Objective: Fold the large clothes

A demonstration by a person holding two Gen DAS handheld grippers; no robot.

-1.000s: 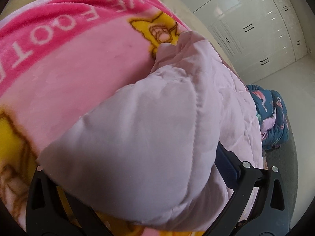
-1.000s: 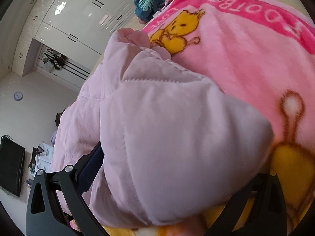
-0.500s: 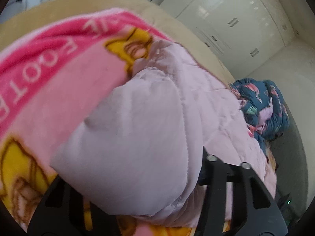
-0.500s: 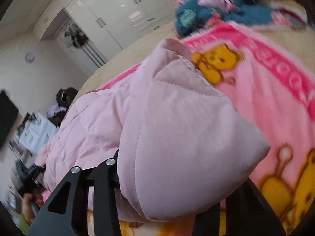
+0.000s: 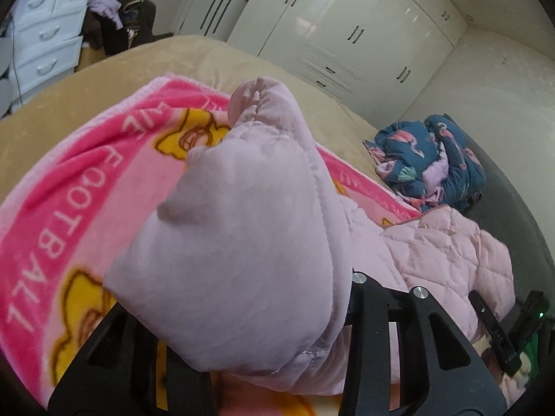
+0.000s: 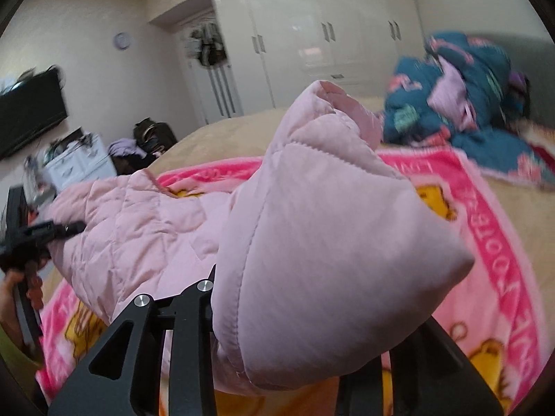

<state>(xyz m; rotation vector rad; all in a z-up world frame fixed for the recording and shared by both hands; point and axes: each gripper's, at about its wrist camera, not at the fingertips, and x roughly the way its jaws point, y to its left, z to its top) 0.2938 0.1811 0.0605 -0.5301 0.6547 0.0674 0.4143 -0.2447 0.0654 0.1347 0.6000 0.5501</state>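
A pale pink quilted jacket [image 5: 451, 246] lies on a pink cartoon blanket [image 5: 69, 187] on the bed. My left gripper [image 5: 249, 319] is shut on one padded sleeve [image 5: 242, 242] and holds it up off the blanket; the sleeve hides its fingertips. My right gripper [image 6: 298, 326] is shut on the other sleeve [image 6: 329, 249], also lifted; the jacket's body [image 6: 131, 228] trails to its left. The left gripper [image 6: 38, 235] shows at the left edge of the right wrist view, the right gripper [image 5: 503, 329] at the lower right of the left wrist view.
A crumpled dark blue patterned garment [image 5: 430, 163] lies at the bed's far end, also in the right wrist view [image 6: 461, 97]. White wardrobes [image 5: 347, 34] line the wall. A white drawer unit [image 5: 45, 41] and piled clothes stand beside the bed. A television [image 6: 27, 111] hangs on the wall.
Both grippers have risen and tilted up with the sleeves in them. The room, wardrobes and blue garment have come into view and the jacket's body has stretched out between the grippers.
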